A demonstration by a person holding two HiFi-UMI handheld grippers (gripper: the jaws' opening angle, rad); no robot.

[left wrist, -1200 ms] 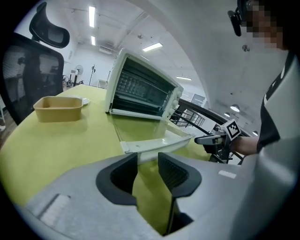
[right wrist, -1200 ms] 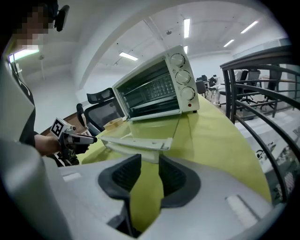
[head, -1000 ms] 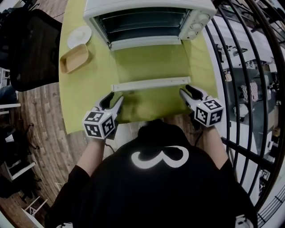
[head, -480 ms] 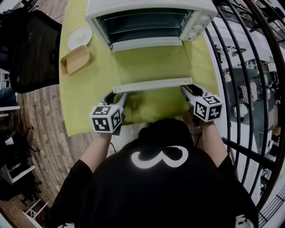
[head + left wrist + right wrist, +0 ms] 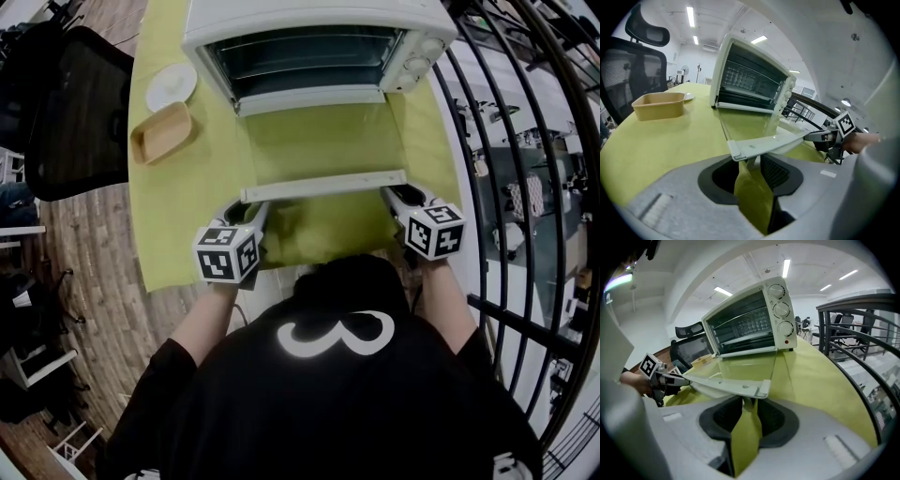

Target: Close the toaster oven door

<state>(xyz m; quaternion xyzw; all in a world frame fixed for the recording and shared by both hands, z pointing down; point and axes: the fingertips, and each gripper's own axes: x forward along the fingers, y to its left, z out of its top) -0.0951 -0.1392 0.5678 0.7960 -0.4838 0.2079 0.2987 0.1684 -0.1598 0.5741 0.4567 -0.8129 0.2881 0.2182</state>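
Two grippers were at work. The left gripper (image 5: 251, 214) had its jaws only narrowly apart, a slim gap of cloth showing between them, and its tips sat under the left end of the door handle (image 5: 323, 185). The right gripper (image 5: 392, 197) stood the same way, narrowly parted, tips beneath the handle's right end. Whether either pair actually pressed on the handle's bracket could not be told.

The handle was a single white bar along the near edge of the toaster oven door (image 5: 319, 141), which hung fully open, its glass lying out toward the person. Behind it stood one white toaster oven (image 5: 309, 28), cavity exposed, with three knobs (image 5: 781, 310) stacked on its right side.

To the left of the oven were one white plate (image 5: 170, 84) and, just beside it, one tan tray (image 5: 161, 133).

Everything rested on a yellow-green cloth (image 5: 187, 197) covering the table. A black chair (image 5: 75, 112) stood at the table's left over a wood floor (image 5: 94, 272), and a black railing (image 5: 525, 187) curved along the right. Strip lights ran across the ceiling.
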